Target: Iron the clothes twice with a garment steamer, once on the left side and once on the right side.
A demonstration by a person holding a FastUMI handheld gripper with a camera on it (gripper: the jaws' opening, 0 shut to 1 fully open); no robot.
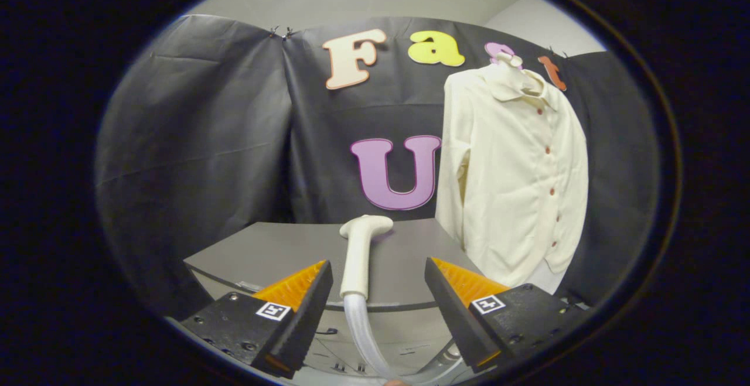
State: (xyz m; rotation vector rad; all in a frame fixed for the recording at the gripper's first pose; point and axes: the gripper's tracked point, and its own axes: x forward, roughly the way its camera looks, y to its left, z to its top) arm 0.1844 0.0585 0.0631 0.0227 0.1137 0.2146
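A cream garment steamer wand [358, 252] lies on the grey table [281, 251], its head pointing toward the back wall and its clear hose [362, 333] trailing off the near edge toward me. My gripper [378, 272] is open; the wand's handle lies between the two fingertips with a gap on each side, touching neither. A cream button-up shirt [515, 181] with small brown buttons hangs upright on a hanger beyond and right of the right finger, past the table's right end.
The table has a rounded near edge and a cabinet body below it [387, 339]. Black cloth walls close off the back and left. The shirt's hem hangs just off the table's right corner.
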